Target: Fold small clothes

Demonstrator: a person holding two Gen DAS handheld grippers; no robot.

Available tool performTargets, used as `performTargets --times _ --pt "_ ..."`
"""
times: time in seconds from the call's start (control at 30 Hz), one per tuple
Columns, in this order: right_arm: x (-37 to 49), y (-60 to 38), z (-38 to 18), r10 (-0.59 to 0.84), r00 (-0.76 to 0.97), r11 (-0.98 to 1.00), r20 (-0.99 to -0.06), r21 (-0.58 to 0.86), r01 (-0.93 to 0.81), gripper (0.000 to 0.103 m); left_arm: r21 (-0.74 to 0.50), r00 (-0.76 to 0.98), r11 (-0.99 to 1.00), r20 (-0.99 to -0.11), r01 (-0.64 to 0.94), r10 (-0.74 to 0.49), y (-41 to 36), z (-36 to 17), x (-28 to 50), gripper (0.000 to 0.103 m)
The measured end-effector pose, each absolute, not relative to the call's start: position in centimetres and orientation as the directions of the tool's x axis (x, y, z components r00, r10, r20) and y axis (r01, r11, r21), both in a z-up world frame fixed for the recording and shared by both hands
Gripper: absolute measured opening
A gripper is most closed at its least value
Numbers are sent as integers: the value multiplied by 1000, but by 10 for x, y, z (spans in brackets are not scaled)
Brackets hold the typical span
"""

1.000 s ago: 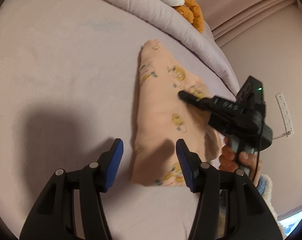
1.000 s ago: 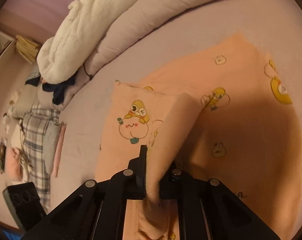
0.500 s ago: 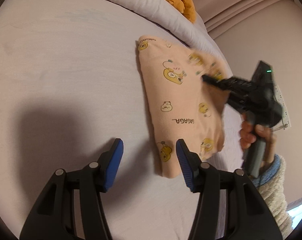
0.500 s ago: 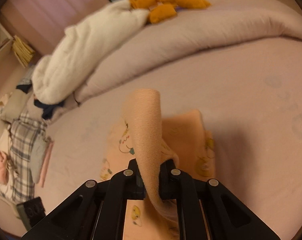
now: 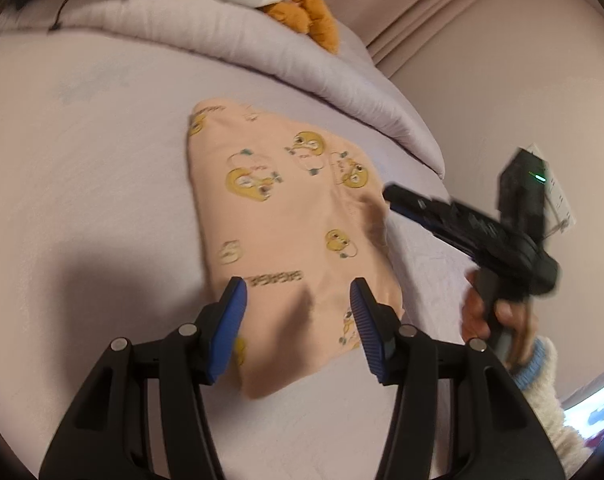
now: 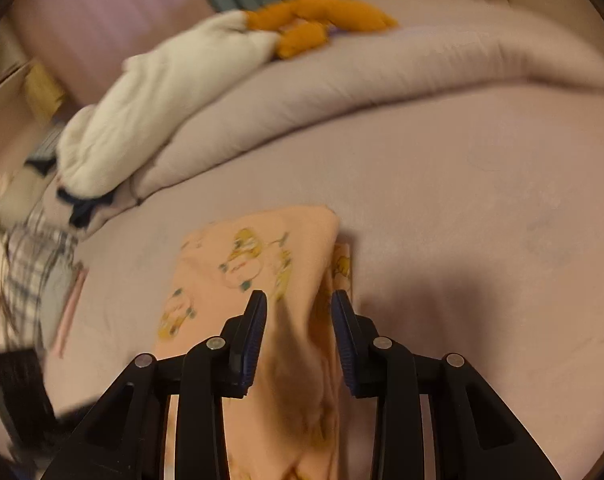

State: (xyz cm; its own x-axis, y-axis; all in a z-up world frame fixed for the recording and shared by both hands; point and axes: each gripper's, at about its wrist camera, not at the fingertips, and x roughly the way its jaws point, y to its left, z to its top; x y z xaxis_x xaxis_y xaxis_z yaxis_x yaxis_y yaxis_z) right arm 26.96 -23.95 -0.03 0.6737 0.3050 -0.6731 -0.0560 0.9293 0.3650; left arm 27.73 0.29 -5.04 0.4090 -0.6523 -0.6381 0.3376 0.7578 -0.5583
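I've got the folded garment (image 5: 285,236) lying flat on the bed sheet (image 5: 81,152), w/ the rolled duvet (image 5: 302,60) behind it and a plush toy (image 5: 306,20) on top of that. My left gripper (image 5: 297,300) hangs over the garment's near end; right gripper (image 5: 398,196) sits just beside its right edge, jaws opening. In right wrist view a clothes pile (image 6: 33,264) lies far left.

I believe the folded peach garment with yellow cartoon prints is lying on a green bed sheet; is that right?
Not quite: the bed sheet is pale lilac-pink, not green, as the left wrist view shows. The folded peach garment with yellow cartoon prints does lie on it.
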Motion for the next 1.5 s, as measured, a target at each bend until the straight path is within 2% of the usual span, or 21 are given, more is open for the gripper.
performTargets --times 0.1,0.27,0.33,0.4,0.7,0.93,1.03,1.13,1.2,1.33,1.5 --pt "247 -216 3 296 690 952 -660 262 -158 33 -488 444 790 -654 371 -613 -12 -48 275 42" --pt "229 -193 -21 292 633 952 -717 153 -265 27 -428 429 813 -697 394 -575 -27 -66 277 42" --pt "228 -193 -39 240 607 963 -757 107 -247 18 -411 406 825 -727 389 -554 -27 -79 278 38" --pt "228 -201 -51 236 591 967 -771 125 -223 18 -410 395 823 -733 393 -553 -24 -88 275 34" --pt "208 -224 -49 295 563 955 -772 213 -209 18 -386 371 806 -740 449 -561 -12 -91 251 34" --pt "212 -228 -4 361 675 932 -643 269 -242 18 -492 391 771 -670 403 -632 -1 -71 258 37" --pt "242 -221 5 349 697 936 -626 274 -222 18 -523 409 761 -642 384 -648 -8 -67 271 37" --pt "274 -216 1 326 698 942 -638 280 -184 18 -536 407 759 -640 370 -651 -18 -73 284 37" --pt "294 -218 -6 282 689 954 -668 271 -128 18 -541 373 768 -672 343 -640 -21 -87 292 37" --pt "333 -226 -39 214 600 964 -771 266 -1 18 -565 370 748 -650 348 -663 -20 -94 292 37" --pt "336 -239 -42 259 599 935 -758 352 41 16 -552 368 754 -659 355 -656 -20 -93 289 37"
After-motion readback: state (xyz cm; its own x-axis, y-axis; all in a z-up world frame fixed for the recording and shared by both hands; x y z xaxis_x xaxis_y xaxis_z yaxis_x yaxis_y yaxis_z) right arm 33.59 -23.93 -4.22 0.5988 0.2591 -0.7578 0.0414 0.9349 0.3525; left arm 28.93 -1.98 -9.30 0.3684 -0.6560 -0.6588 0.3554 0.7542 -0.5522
